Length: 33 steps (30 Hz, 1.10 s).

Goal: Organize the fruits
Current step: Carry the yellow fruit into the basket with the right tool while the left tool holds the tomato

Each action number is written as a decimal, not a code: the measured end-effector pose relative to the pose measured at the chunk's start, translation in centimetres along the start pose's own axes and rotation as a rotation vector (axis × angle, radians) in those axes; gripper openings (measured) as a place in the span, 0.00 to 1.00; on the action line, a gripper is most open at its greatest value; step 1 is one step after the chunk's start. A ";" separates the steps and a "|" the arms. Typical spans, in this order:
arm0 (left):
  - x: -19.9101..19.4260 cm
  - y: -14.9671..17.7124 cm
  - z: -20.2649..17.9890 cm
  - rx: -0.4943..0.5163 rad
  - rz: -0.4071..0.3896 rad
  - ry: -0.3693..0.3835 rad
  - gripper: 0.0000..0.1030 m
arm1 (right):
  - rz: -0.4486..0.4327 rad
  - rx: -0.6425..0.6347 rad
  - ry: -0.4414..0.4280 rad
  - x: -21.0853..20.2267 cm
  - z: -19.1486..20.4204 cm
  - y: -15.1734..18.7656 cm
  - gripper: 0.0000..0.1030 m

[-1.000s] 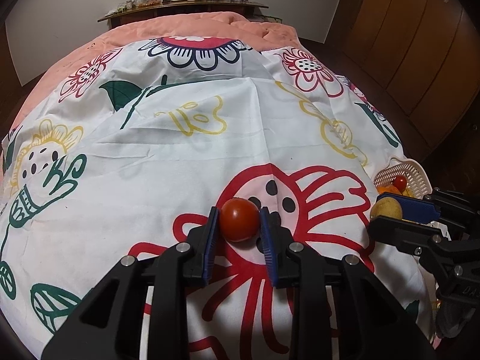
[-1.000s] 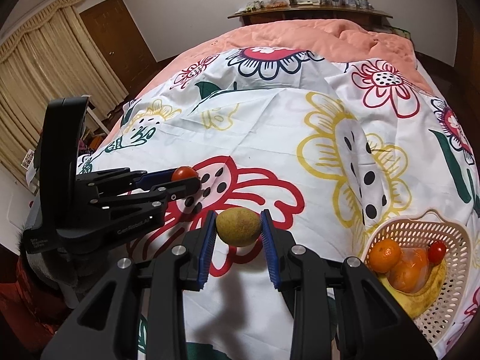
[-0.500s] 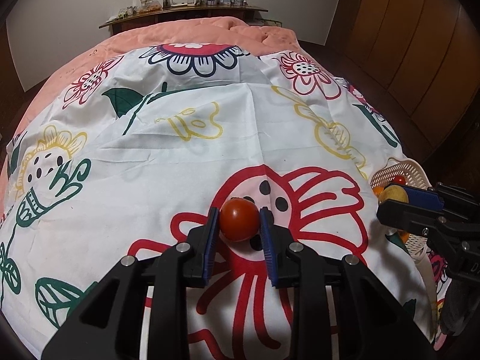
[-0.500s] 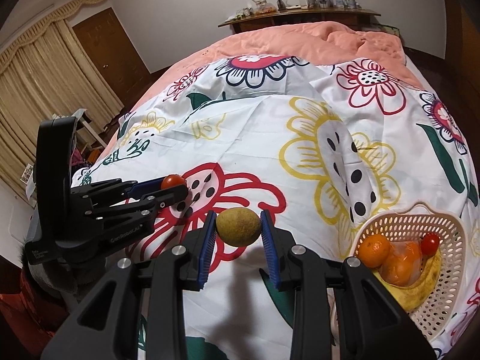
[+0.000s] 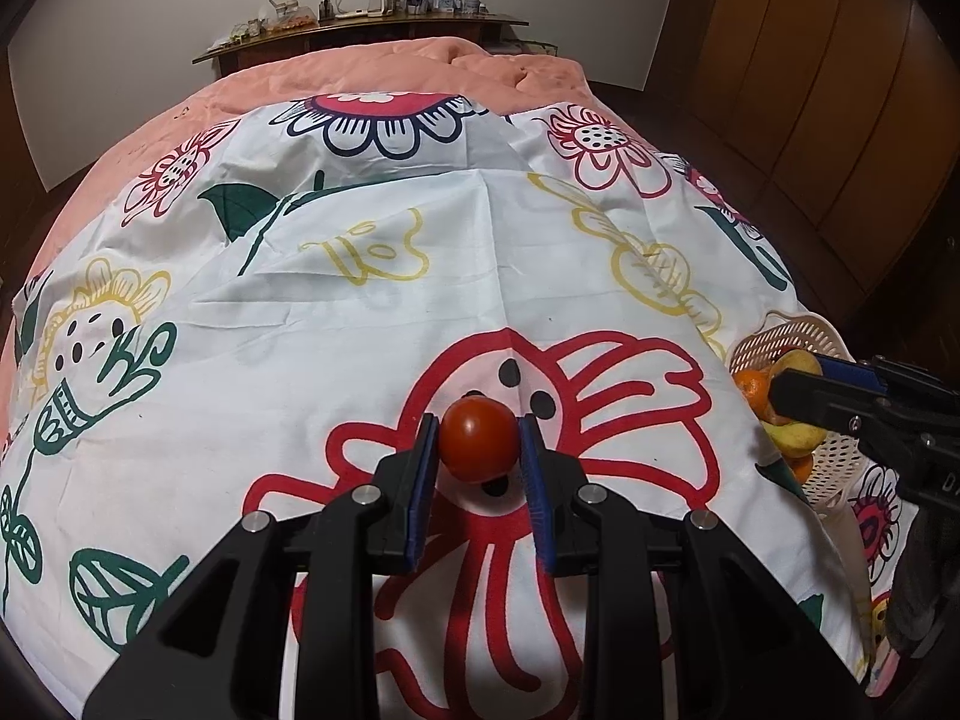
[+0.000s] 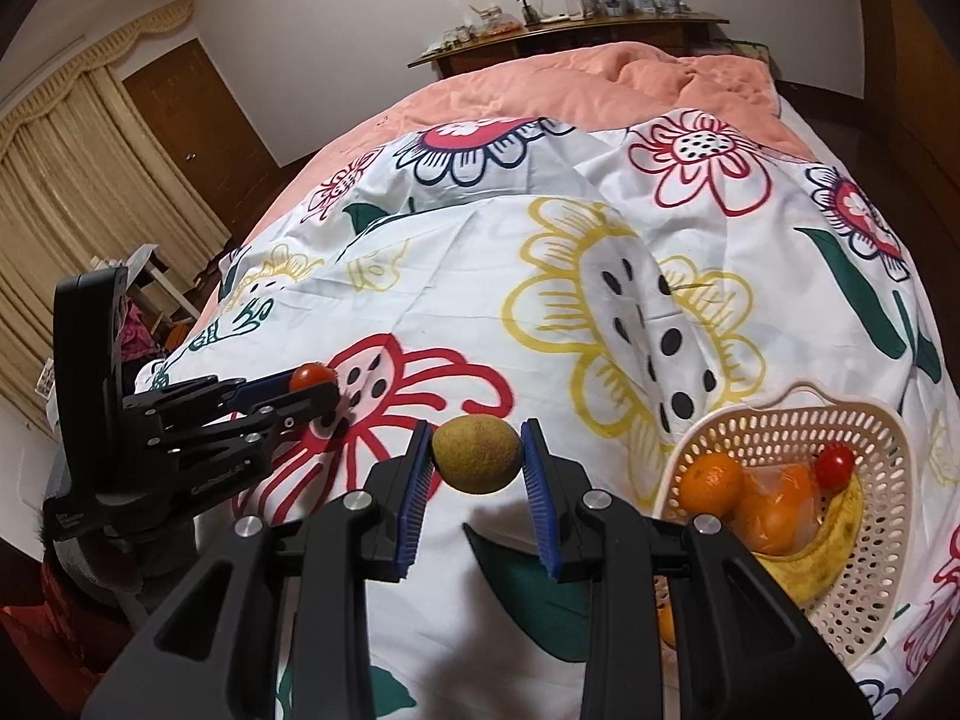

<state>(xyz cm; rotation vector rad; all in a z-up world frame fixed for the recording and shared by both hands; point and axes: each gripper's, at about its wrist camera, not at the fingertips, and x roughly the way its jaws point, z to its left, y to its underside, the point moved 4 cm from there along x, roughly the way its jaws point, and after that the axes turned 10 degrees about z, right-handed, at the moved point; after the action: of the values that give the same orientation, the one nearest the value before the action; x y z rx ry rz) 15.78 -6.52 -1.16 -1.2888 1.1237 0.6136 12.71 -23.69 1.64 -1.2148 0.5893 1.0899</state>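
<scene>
While we hover over the bed [image 5: 420, 312] and its flowered sheet [image 6: 540, 312], the basket [image 6: 864, 576] sits near its edge, part full. Our right gripper [image 6: 477, 459] has its fingers clamped on a firm brownish-green fruit [image 6: 477, 455]; our left gripper [image 5: 479, 444] pinches a soft, bruisable tomato [image 5: 480, 439] across its middle.

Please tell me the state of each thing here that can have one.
Left gripper: shut on the tomato.
Right gripper: shut on the brown fruit.
Basket: upright on the bed, partly filled with fruit.
Door: closed.
</scene>
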 end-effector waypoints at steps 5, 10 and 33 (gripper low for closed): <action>-0.3 0.1 -0.3 0.006 -0.005 0.005 0.27 | -0.020 0.040 0.015 -0.7 -1.5 0.2 0.29; -0.4 0.1 -0.7 0.013 -0.007 0.009 0.27 | -0.039 0.108 0.043 -1.6 -4.1 0.8 0.29; 0.2 0.3 -2.1 0.033 0.017 0.016 0.27 | -0.034 0.442 0.152 -1.3 -16.7 4.1 0.37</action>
<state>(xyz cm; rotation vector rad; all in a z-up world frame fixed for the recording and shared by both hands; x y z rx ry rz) 14.98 -8.46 -1.27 -1.2587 1.1540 0.5959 11.41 -39.90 -4.00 -0.9200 0.8715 0.7872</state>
